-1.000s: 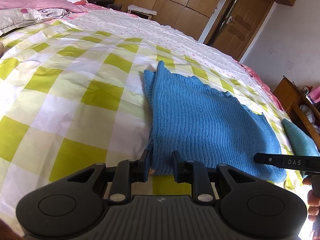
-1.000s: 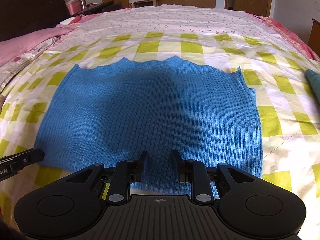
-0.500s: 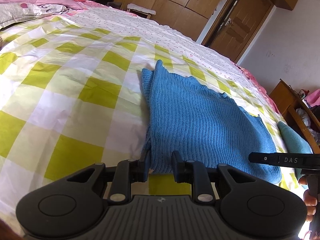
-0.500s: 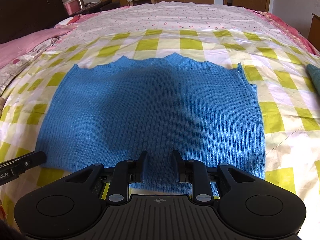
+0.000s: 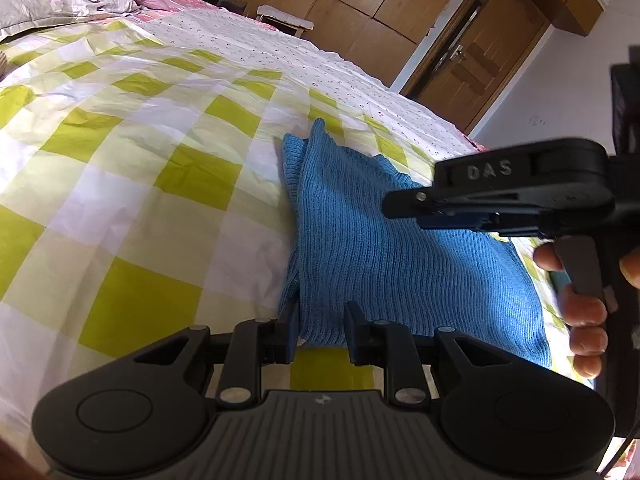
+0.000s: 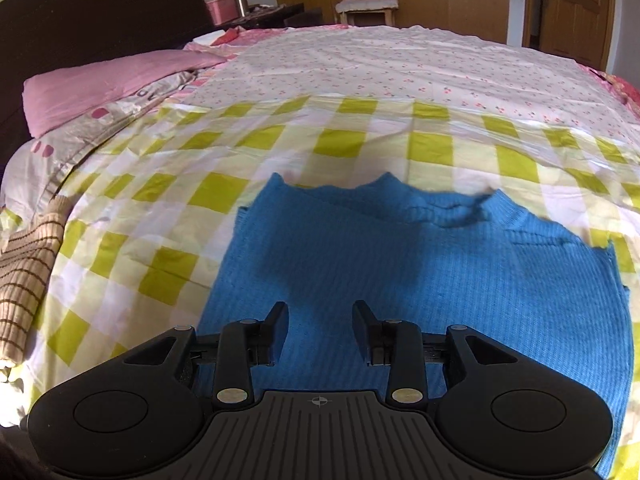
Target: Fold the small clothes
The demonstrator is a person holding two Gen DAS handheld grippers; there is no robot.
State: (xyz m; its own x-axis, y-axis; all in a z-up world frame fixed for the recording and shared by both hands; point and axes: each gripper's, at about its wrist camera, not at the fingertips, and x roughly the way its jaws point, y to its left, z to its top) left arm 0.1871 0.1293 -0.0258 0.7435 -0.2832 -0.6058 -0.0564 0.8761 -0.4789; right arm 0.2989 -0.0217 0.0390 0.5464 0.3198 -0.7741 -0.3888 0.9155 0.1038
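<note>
A blue knit sweater vest (image 5: 384, 252) lies on the yellow-green checked bedspread (image 5: 132, 184); its left part is folded over the middle. My left gripper (image 5: 320, 326) sits at the vest's near hem with the jaws apart, one on each side of the folded edge, without pinching it. My right gripper (image 6: 320, 320) is open and empty, held above the middle of the vest (image 6: 420, 280). The right gripper's body (image 5: 504, 192) crosses the right side of the left wrist view, with the person's fingers (image 5: 580, 312) on its trigger.
A striped tan garment (image 6: 24, 280) lies at the bed's left edge. Pink and grey pillows (image 6: 92, 92) lie by the dark headboard (image 6: 80, 20). A floral sheet (image 6: 400, 64) covers the far half of the bed. Wooden wardrobes (image 5: 360, 8) and a door (image 5: 472, 52) stand behind.
The right gripper has risen and moved left over the vest, opening a little wider. The vest now shows its left part folded over the middle. The left gripper stays at the hem.
</note>
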